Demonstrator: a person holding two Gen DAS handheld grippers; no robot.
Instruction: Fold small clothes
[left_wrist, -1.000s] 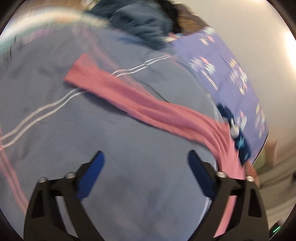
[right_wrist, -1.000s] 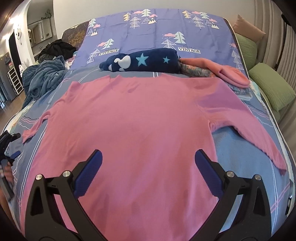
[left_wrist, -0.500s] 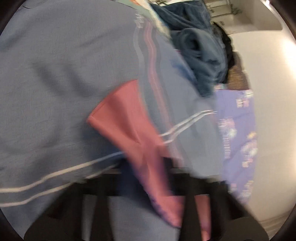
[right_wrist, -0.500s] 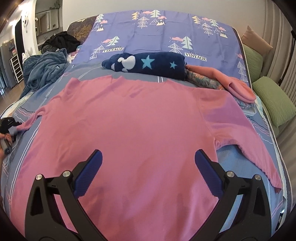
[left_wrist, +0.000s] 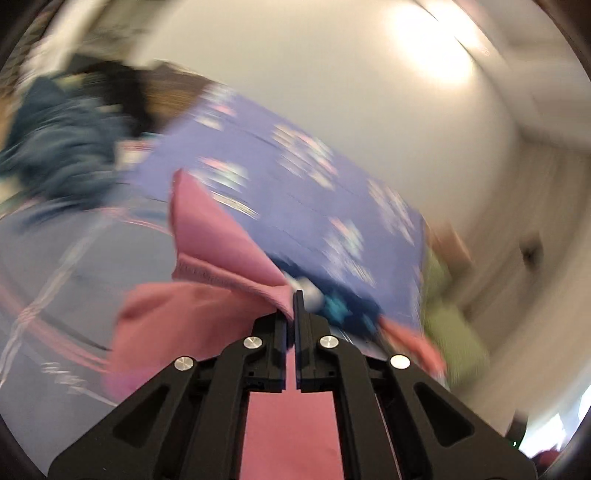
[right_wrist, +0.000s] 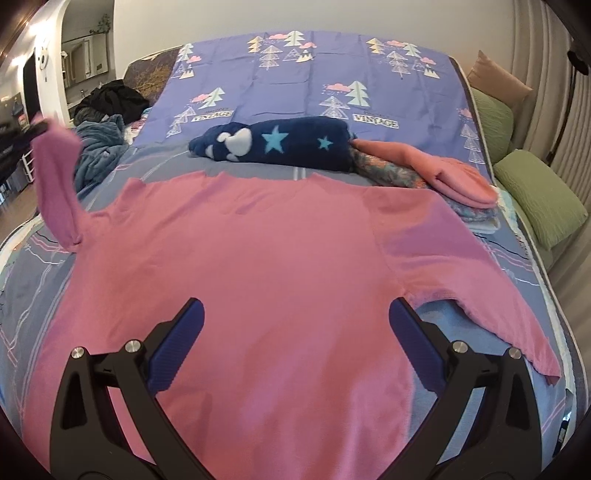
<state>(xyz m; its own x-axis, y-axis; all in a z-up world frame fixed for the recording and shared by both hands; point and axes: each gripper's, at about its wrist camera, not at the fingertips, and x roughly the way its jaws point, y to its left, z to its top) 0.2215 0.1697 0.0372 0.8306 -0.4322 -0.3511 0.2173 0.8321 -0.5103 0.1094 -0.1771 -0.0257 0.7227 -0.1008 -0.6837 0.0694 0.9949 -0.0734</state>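
A pink long-sleeved top (right_wrist: 258, 266) lies flat on the bed, neck toward the far side. My left gripper (left_wrist: 291, 306) is shut on the cuff of its left sleeve (left_wrist: 221, 243) and holds it up off the bed; in the right wrist view that sleeve (right_wrist: 55, 177) hangs raised at the far left. My right gripper (right_wrist: 295, 347) is open and empty above the lower middle of the top. The right sleeve (right_wrist: 480, 288) lies spread on the bed.
A navy star-patterned bundle (right_wrist: 273, 144) and a pile of folded clothes (right_wrist: 436, 173) lie beyond the top. A blue blanket heap (right_wrist: 96, 144) lies at the far left. Green cushions (right_wrist: 535, 199) line the right edge. The purple sheet (right_wrist: 314, 77) covers the far end.
My left gripper has shut on the left sleeve cuff and lifted it off the bed. My right gripper stays open above the top, with its view shifted slightly.
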